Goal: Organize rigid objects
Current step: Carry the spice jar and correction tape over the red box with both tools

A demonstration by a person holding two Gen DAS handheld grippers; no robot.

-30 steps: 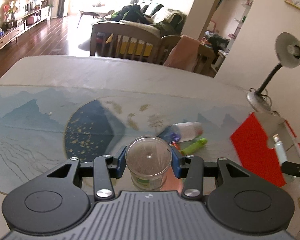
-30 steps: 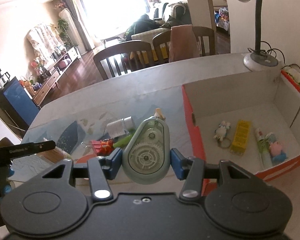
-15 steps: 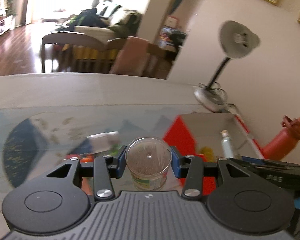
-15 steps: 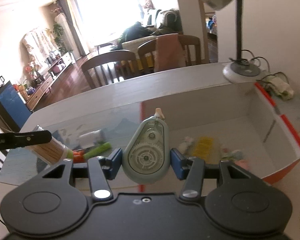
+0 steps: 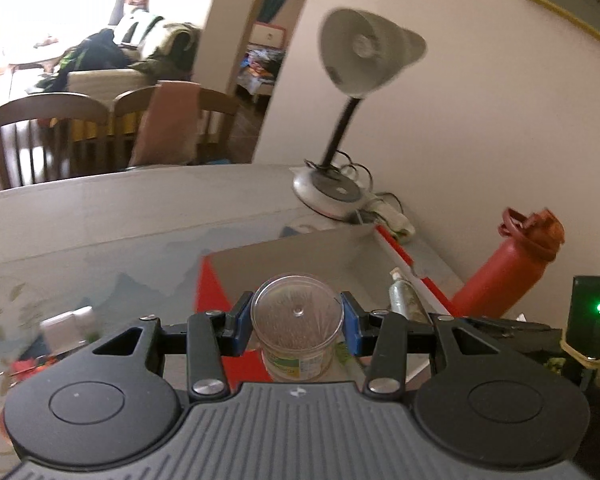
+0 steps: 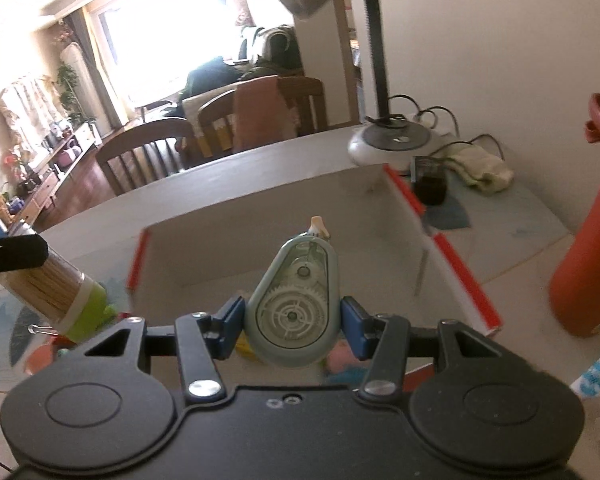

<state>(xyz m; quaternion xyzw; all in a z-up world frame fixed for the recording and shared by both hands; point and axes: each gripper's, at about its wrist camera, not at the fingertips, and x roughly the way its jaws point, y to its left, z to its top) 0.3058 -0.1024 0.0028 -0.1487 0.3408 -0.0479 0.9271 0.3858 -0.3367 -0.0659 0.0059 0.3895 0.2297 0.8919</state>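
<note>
My left gripper (image 5: 297, 322) is shut on a clear toothpick jar (image 5: 297, 320) with a green base, held above the near left corner of the red cardboard box (image 5: 210, 284). The right wrist view shows that same jar (image 6: 52, 294) at the far left, tilted, beside the box's left wall (image 6: 137, 256). A grey-green correction tape dispenser (image 6: 294, 306) is clamped in my shut right gripper (image 6: 292, 322), over the box's open inside (image 6: 380, 256). A small tube (image 5: 404, 294) lies in the box by its right wall. Pink and yellow items under the right gripper are mostly hidden.
A desk lamp (image 5: 332, 190) stands behind the box, with cables and a cloth (image 6: 480, 168) nearby. A red bottle (image 6: 584, 248) stands right of the box. Left of the box lie a white-capped item (image 5: 66, 322) and small red clips (image 5: 24, 366). Chairs (image 6: 148, 152) line the table's far edge.
Both grippers swung right toward the box, each keeping its object. The left now hangs over the box's near left corner; the right has come in over the box's inside.
</note>
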